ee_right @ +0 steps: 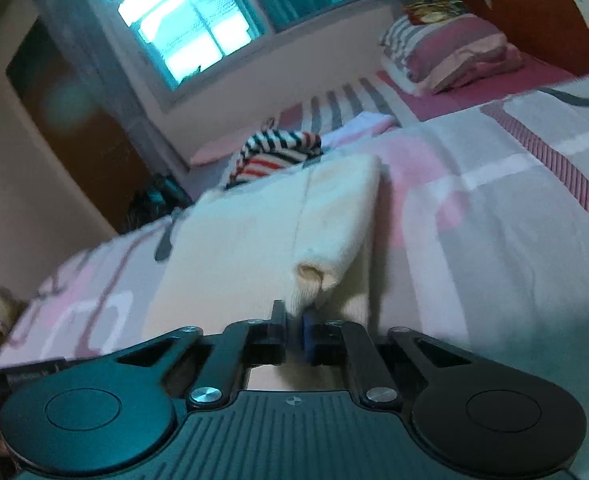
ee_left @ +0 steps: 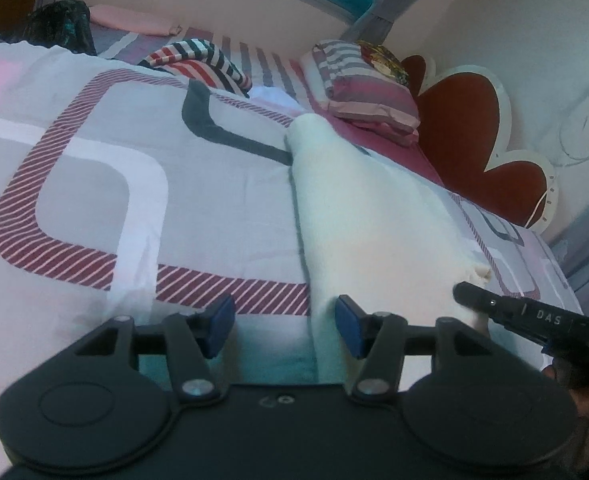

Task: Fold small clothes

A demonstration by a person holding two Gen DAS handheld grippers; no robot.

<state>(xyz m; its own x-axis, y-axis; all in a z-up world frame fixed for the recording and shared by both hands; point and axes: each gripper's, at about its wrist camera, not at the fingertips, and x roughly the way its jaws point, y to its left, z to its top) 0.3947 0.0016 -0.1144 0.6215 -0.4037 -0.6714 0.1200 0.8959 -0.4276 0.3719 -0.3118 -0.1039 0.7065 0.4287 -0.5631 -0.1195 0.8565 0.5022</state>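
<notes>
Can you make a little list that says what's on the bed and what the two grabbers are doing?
garment being folded: cream cloth, lying on the patterned bedspread
right gripper: jaws shut on the cream cloth's near edge
left gripper: jaws open over the cloth's edge, gripping nothing
waiting behind: striped garment
far end: striped pillow

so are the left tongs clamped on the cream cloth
No, the left tongs stand open, with the near edge of the cream cloth lying between the blue pads, neither of them pressing on it.
</notes>
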